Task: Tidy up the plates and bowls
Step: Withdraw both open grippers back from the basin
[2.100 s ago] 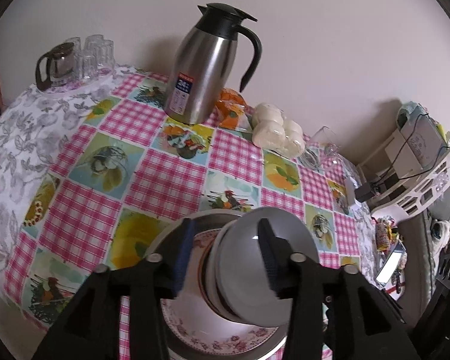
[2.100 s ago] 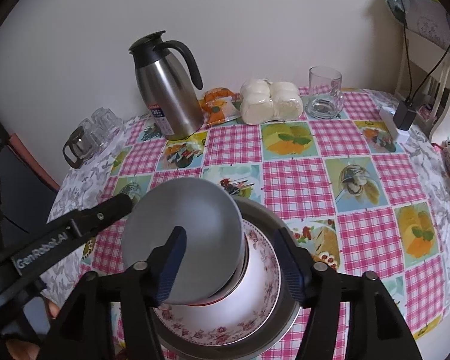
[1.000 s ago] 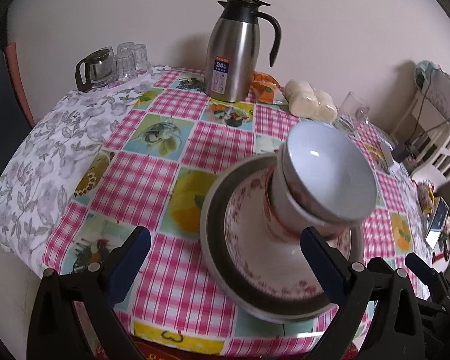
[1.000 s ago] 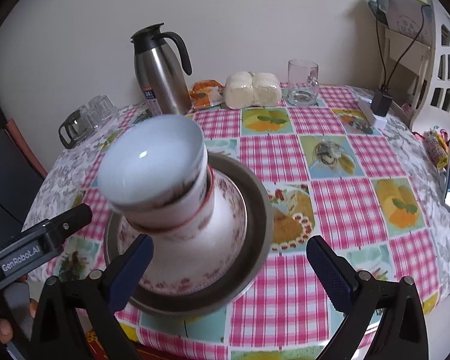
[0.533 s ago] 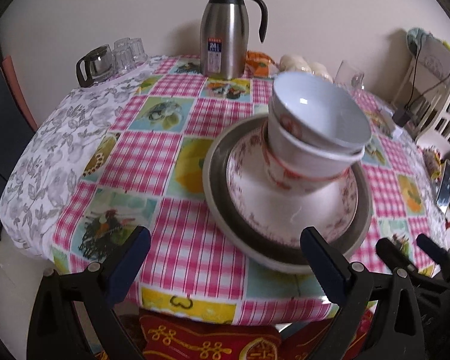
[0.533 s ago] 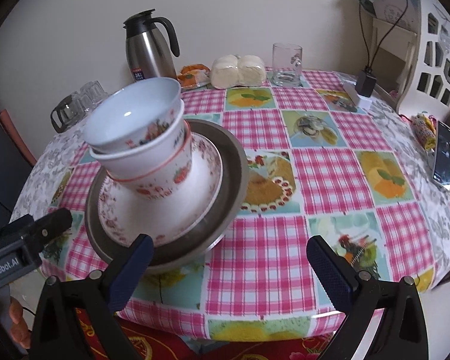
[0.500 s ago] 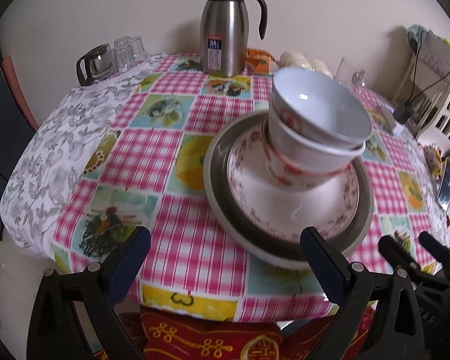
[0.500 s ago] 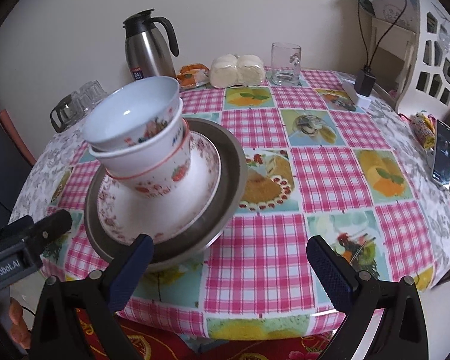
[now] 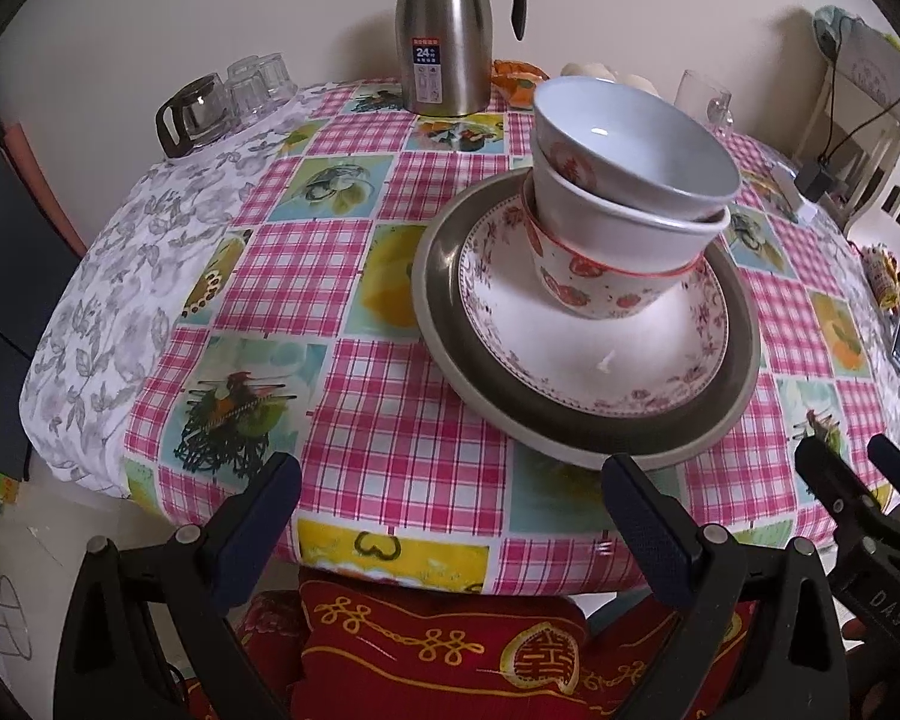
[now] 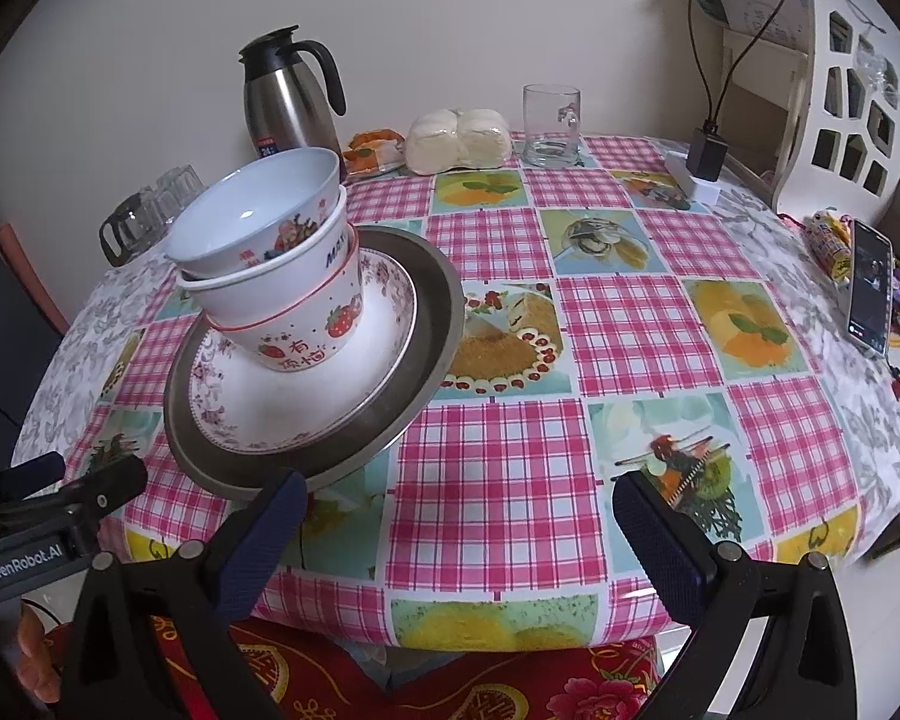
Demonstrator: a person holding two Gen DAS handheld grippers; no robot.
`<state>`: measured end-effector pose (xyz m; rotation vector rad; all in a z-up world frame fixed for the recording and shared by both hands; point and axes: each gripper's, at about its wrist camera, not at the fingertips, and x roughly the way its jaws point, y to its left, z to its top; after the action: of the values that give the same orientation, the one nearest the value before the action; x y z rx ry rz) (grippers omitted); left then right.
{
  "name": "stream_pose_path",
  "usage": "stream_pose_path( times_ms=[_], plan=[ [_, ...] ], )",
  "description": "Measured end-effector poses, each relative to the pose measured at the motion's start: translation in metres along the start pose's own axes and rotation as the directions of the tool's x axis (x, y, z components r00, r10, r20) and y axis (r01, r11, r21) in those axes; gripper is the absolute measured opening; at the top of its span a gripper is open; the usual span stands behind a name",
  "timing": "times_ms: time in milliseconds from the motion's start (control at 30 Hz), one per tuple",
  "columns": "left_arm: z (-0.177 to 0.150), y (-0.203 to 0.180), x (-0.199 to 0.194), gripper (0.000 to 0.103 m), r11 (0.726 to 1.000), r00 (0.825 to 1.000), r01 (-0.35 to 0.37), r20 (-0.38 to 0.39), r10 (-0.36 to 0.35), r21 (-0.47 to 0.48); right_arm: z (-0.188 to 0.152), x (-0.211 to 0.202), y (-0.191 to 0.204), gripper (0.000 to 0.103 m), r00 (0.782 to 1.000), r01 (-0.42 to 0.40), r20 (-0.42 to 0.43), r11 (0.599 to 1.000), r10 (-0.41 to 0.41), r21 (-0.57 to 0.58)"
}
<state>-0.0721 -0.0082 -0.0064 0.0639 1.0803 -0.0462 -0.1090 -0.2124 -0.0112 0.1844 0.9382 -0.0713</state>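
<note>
A stack stands on the checked table: a metal plate (image 9: 438, 276) (image 10: 438, 324) at the bottom, a floral plate (image 9: 570, 360) (image 10: 306, 402) on it, then nested bowls. The lowest bowl has strawberries (image 9: 594, 294) (image 10: 306, 336); the top white bowl (image 9: 630, 150) (image 10: 252, 210) sits tilted. My left gripper (image 9: 450, 516) is open and empty, off the table's near edge in front of the stack. My right gripper (image 10: 459, 522) is open and empty, near the table edge to the right of the stack.
A steel thermos jug (image 9: 450, 30) (image 10: 288, 102), a glass mug (image 10: 552, 126), wrapped buns (image 10: 456, 138), a snack packet (image 10: 372, 150) and a glass pot with glasses (image 9: 210, 108) stand at the back. A phone (image 10: 870, 288) lies at the right edge. A red cushion (image 9: 438, 648) lies below.
Both grippers opened, let go of the top bowl and drew back toward the table's near edge. The bowl stays nested on the stack.
</note>
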Motion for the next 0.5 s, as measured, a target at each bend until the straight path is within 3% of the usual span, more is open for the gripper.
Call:
stream_pose_path(
  times_ms=[500],
  plan=[
    [-0.0022,-0.0031,0.004,0.1,1.0,1.0,0.002,-0.027,-0.002,0.009,-0.0014,-0.0055,-0.0078,0.103,1.0,-0.006,0.013,1.0,0.005,0.028]
  ],
)
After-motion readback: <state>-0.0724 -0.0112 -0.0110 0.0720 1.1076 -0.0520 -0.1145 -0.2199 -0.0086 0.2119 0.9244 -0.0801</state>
